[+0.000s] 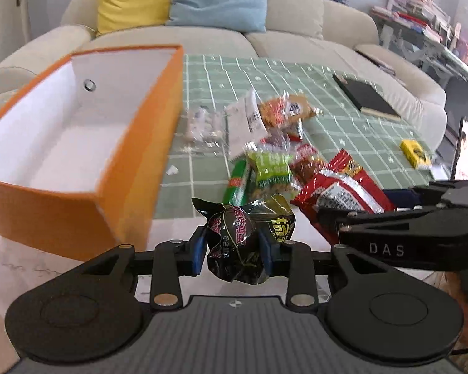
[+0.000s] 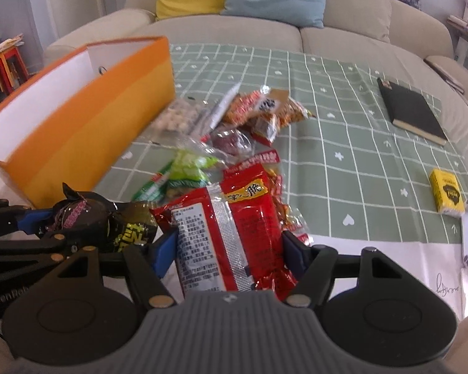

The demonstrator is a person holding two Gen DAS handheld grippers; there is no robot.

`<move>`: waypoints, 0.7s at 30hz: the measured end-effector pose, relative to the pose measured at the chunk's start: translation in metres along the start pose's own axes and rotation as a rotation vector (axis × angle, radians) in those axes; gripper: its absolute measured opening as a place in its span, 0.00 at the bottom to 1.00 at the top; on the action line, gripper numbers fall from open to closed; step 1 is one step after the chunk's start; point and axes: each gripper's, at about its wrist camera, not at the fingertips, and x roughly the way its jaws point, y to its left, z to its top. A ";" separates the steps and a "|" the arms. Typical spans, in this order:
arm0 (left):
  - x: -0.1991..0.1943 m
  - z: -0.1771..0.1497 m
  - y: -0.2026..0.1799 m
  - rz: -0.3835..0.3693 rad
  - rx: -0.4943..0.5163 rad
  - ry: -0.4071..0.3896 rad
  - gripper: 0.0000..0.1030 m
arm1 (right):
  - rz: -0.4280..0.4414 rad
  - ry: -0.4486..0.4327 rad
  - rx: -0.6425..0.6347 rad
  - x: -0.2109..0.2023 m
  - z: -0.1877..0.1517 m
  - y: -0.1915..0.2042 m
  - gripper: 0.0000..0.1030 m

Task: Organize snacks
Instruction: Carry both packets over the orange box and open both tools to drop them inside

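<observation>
My left gripper [image 1: 234,251] is shut on a black snack packet [image 1: 243,237] with pink and yellow print, held just right of the open orange box [image 1: 134,143]. The packet also shows in the right wrist view [image 2: 93,221]. My right gripper [image 2: 229,254] is shut on a red snack packet [image 2: 234,227], which also shows in the left wrist view [image 1: 343,193]. A pile of snacks [image 1: 265,143] lies on the green checked cloth [image 1: 343,124] beyond both grippers: a green packet [image 2: 187,171], orange packets [image 2: 265,109] and a clear bag of nuts [image 2: 181,118].
A black book [image 2: 411,112] and a small yellow packet [image 2: 447,194] lie on the cloth at the right. A phone [image 1: 466,149] stands at the right edge. A beige sofa [image 2: 265,31] with yellow and blue cushions is behind the table.
</observation>
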 end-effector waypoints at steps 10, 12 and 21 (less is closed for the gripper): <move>-0.050 0.021 0.015 0.051 -0.071 -0.099 0.38 | 0.070 -0.062 -0.010 -0.033 0.025 0.015 0.66; -0.057 0.029 0.020 0.075 -0.085 -0.112 0.38 | 0.089 -0.080 -0.032 -0.038 0.034 0.022 0.66; -0.071 0.071 0.063 0.177 -0.118 -0.129 0.38 | 0.210 -0.162 -0.153 -0.044 0.088 0.072 0.66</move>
